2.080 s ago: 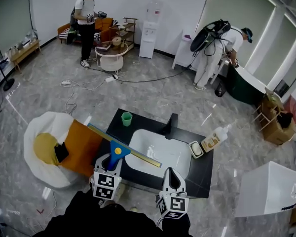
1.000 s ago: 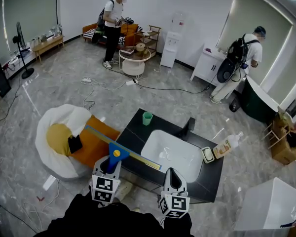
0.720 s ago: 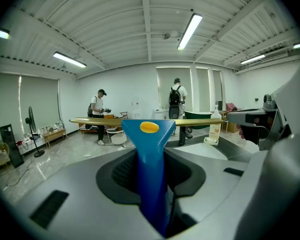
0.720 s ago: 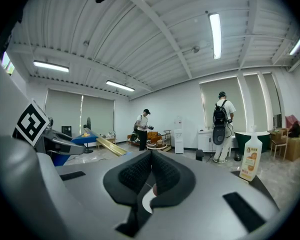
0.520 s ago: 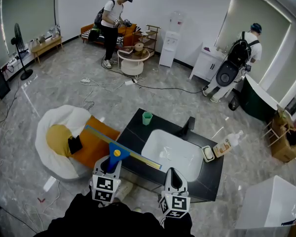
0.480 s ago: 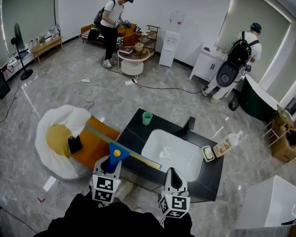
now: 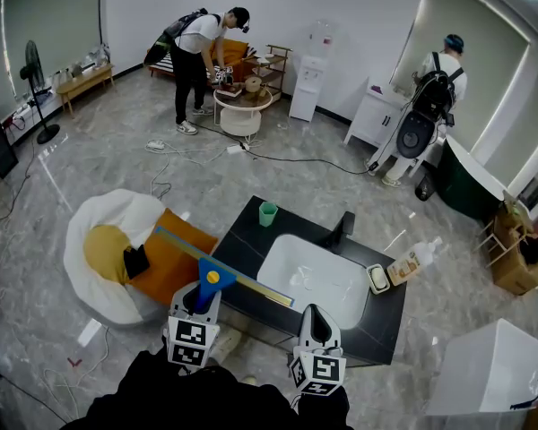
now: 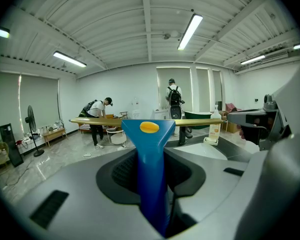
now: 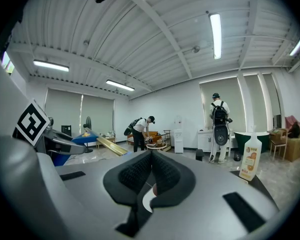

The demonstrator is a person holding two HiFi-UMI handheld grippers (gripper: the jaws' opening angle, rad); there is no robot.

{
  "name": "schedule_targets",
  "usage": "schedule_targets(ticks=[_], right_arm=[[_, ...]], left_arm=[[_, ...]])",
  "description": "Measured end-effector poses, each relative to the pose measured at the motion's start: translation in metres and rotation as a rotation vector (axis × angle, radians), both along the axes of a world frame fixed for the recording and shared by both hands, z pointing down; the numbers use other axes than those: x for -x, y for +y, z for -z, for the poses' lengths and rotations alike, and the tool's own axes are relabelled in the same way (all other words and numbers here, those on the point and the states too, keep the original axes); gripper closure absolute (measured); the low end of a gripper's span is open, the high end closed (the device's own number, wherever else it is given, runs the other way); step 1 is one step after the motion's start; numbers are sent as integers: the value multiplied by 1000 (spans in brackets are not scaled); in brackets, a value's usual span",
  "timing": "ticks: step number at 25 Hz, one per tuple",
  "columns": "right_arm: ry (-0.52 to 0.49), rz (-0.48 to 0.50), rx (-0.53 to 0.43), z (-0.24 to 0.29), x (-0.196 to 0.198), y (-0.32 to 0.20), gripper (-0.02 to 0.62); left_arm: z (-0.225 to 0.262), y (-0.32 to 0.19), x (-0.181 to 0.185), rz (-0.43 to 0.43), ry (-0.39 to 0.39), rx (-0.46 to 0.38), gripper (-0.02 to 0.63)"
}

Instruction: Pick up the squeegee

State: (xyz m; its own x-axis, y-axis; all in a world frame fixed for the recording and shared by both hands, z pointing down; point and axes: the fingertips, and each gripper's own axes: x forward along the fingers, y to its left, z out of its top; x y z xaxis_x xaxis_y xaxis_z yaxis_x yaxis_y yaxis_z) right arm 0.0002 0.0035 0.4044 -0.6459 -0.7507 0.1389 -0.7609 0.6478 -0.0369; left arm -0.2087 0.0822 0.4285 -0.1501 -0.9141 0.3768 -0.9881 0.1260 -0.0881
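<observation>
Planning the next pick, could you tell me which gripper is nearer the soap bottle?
Right. The right gripper is at the counter's near edge, the soap bottle beyond it to the right; the left gripper, holding the squeegee, is farther left.

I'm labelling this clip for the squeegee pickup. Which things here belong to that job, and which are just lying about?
Job: squeegee, clamped by its blue handle in the left gripper; right gripper, shut and empty.
Lying about: green cup, soap bottle, faucet, white beanbag.
</observation>
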Motion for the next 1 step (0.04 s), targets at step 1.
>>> schedule_targets(ticks=[1], right_arm=[[1, 0, 0, 0, 0, 0, 581]], left_arm=[[0, 0, 0, 0, 0, 0, 477]])
